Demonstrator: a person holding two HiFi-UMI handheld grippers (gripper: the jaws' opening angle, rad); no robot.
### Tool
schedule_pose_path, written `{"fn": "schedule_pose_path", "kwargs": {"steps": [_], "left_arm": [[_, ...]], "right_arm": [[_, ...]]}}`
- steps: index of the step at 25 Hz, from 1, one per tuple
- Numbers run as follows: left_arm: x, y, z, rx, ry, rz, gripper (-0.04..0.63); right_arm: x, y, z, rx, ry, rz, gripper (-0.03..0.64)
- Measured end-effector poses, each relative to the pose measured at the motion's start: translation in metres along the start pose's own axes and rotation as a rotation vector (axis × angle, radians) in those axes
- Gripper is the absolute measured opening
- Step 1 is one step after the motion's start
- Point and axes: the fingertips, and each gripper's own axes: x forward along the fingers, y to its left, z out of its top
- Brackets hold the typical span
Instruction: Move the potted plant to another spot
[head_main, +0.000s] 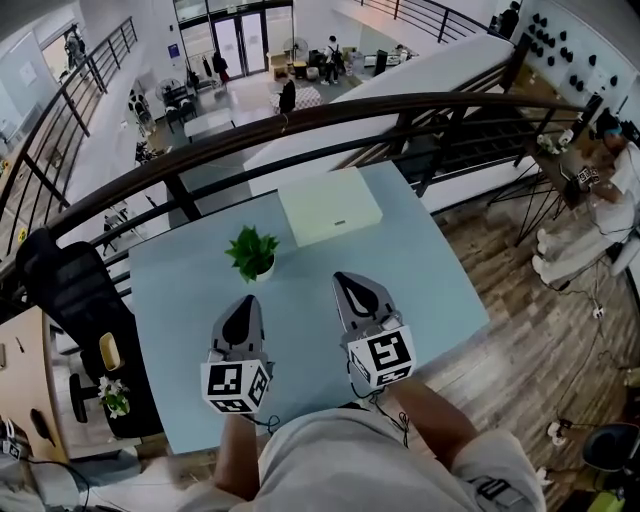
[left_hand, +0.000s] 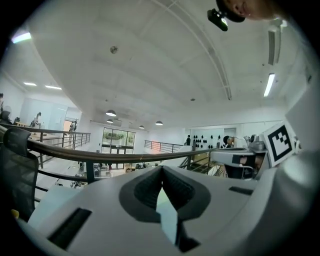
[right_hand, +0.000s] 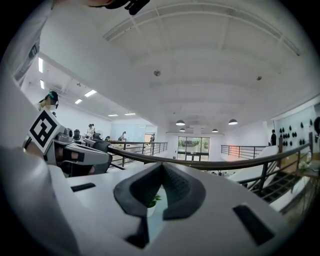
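Clearly, the left gripper (head_main: 243, 305) and the right gripper (head_main: 345, 286) are both hovering with jaws pressed together, holding nothing. The potted plant (head_main: 252, 253) is sitting just beyond the left one on the table (head_main: 430, 290). Advancing without opening is risking toppling the pot.

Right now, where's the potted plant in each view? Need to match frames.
Head view: potted plant left of centre, standing on the blue table.
Left gripper view: not in it.
Right gripper view: low centre, leaves showing through the gap below the right gripper jaws' closed tips.
Shared landmark: dark curved handrail.
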Motion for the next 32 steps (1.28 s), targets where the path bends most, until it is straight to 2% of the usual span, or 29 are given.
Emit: {"fn": "schedule_pose_path", "kwargs": {"steps": [4,16,32], "left_arm": [[0.002,0.006,-0.007,-0.022,0.0,0.008,0.012],[0.006,-0.007,-0.004,0.002,-0.019,-0.024,0.012],[0.006,-0.013,-0.012,-0.002,-0.008,-0.034,0.012]], "right_arm": [[0.0,-0.013,-0.007,-0.002,-0.001,-0.034,0.003],[-0.006,-0.028,0.007,-0.024,-0.037,-0.085,0.003],[-0.013,-0.032,0.004,-0.037,-0.031,-0.084,0.003]]}}
